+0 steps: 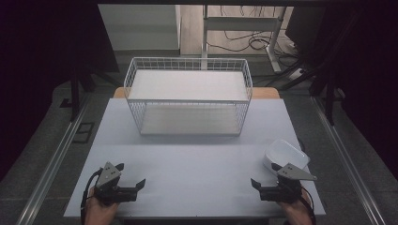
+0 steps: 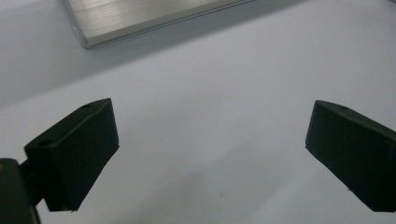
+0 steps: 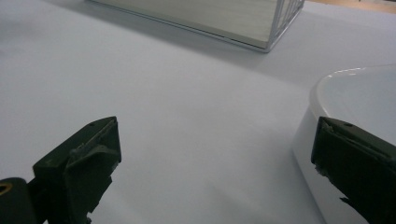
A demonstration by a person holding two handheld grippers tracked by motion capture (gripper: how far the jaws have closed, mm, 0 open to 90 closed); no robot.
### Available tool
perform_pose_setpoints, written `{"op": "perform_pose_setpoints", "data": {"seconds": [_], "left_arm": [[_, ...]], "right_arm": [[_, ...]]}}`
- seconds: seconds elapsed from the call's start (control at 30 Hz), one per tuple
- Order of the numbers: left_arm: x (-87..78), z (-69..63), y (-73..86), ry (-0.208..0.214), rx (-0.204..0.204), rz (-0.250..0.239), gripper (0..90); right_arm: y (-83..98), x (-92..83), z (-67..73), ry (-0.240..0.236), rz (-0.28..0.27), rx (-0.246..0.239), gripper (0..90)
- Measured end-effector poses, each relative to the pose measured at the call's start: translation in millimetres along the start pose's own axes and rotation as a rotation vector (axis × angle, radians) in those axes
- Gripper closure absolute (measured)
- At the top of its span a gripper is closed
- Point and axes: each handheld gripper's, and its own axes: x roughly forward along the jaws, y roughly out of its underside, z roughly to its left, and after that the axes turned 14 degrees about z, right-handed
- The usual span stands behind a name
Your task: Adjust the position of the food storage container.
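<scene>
I see both tongs gaping wide and empty, and my right gripper (image 1: 266, 183) sits just beside the white bowl (image 1: 285, 153) (near the table's (image 1: 187, 159) right edge), far nearer than my left gripper (image 1: 129, 176).

- The white dish (image 1: 285, 153) is a shallow, glossy tub with rounded corners and nothing inside it, sitting upright with its open side up.
- It stands at the near right part of the pale table (image 1: 197, 164), turned at an angle to the table's edge, well apart from the wire basket (image 1: 187, 96) at the far middle.
- In the right gripper view its smooth, curved white rim (image 3: 336, 88) catches a thin line of light.
- It rests flat on the tabletop, not lifted or tipped.
</scene>
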Motion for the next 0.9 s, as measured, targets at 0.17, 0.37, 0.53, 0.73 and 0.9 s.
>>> {"op": "perform_pose_setpoints", "data": {"seconds": [0.17,0.37,0.53,0.73,0.9], "left_arm": [[3.3,4.5,3.5,0.009,-0.013,0.024,4.4],[1.9,3.7,2.2,-0.016,0.001,0.008,4.5],[4.2,4.1,2.4,-0.013,0.006,0.025,3.8],[6.2,4.1,2.8,-0.003,0.012,0.039,3.3],[6.9,3.1,2.0,0.001,0.021,0.039,3.1]], "right_arm": [[0.7,1.6,-0.3,-0.011,0.015,-0.008,1.5],[1.0,0.2,-0.5,-0.005,0.006,-0.013,2.1],[0.8,0.5,-0.4,-0.019,0.016,0.001,2.5],[-1.1,3.4,4.3,0.004,0.046,-0.015,0.0],[-3.4,1.5,4.3,-0.007,0.057,-0.008,0.0]]}}
